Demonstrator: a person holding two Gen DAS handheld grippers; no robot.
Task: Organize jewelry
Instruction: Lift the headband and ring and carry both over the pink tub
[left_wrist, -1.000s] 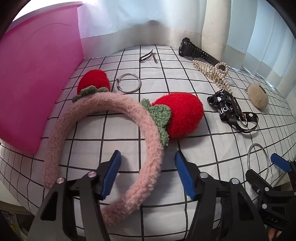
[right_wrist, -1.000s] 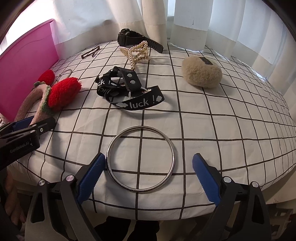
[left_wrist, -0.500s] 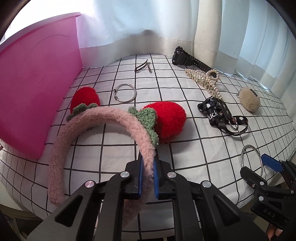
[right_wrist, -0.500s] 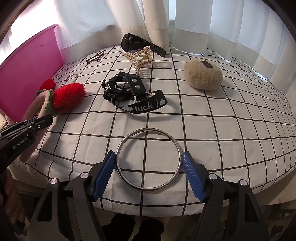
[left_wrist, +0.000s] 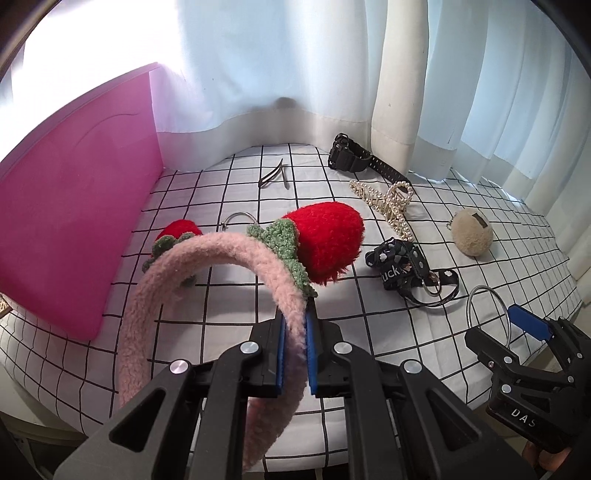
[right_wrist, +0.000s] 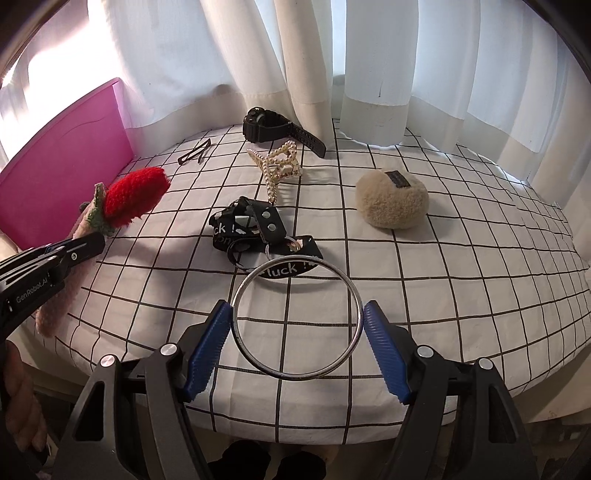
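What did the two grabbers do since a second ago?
The left gripper shut on the fuzzy pink headband and raised it. The right gripper closed its fingers against the big silver ring, lifting it. The watch, pearl clip and puff stayed put.

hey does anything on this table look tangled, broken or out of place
Nothing looks broken. The black "luck" strap lies bunched and folded over itself mid-table, the untidiest item. The pink headband is tilted up only because the left gripper clamps it.
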